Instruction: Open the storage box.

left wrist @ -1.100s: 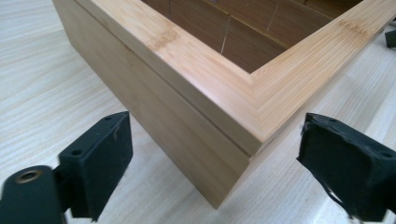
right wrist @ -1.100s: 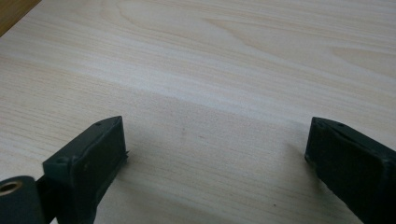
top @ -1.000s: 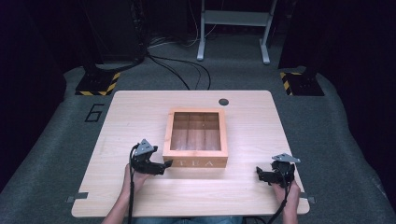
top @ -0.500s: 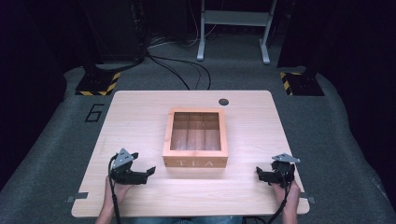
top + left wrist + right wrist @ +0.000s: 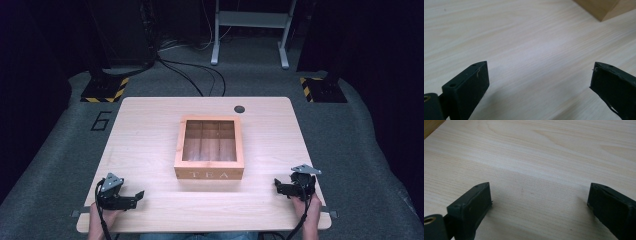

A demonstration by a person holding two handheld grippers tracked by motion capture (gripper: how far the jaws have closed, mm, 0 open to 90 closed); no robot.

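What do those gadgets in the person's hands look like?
Both are black. The left tongs and right tongs each carry a grey three-cornered plate on top and trail a black cable. Up close, each has two blocky, flat-faced black jaws. The forearms look bare, with no sleeves.

A box [image 5: 210,147] was set at the middle of the bench [image 5: 150,130], its inside split into compartments. A hole [image 5: 239,109] was found in the bench just behind the box, towards the far edge. The left gripper [image 5: 134,198] was placed near the front left corner, well apart from the box; the right gripper [image 5: 278,186] was placed near the front right corner. Bare bench lay between each pair of fingers [image 5: 471,85]. A stand [image 5: 250,30] was seen on the floor behind the bench.
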